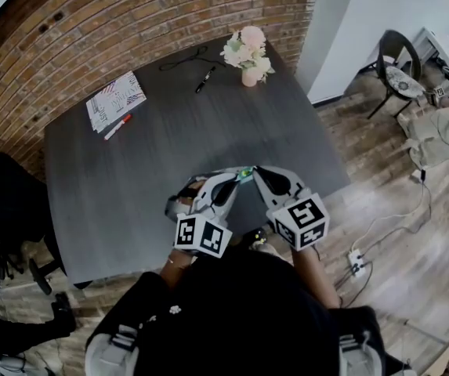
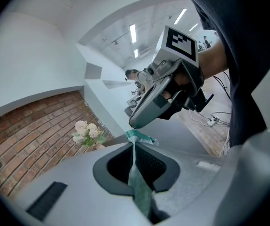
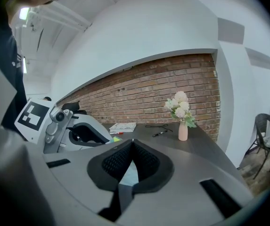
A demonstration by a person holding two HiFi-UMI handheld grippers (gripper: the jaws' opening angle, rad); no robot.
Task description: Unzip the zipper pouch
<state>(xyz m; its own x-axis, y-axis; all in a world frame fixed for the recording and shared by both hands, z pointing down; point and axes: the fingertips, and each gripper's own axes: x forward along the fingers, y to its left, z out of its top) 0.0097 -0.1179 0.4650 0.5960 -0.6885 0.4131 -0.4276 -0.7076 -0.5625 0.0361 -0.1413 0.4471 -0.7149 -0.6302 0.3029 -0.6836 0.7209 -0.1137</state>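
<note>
Closest to you, just in front of your torso, both tools meet tip to tip over the near edge of the worktop. The left gripper has its jaws closed tight on a fold of the teal pouch, and the cloth runs up between the pads and pokes out past the tips. The right gripper also has its jaws together at the tips, with pale teal cloth in the gap behind them. I read that as a grip on the same pouch, but I can't tell if it is on the zipper pull or plain fabric.

So the pouch sits between the two tips and looks lifted off the worktop. Likely reason: one side anchors the fabric so the other can drag the slider without the pouch following. The zipper itself is not visible, so its progress is unknown.

The marker cubes carry black-and-white squares and no words.

Further out on the worktop lie a leaflet with a red marker beside it. The leaflet's print is too small to read. Beyond them are a black pen, a cable and a vase of flowers at the far corner. All of these are well away from the work. A brick wall is behind.
</note>
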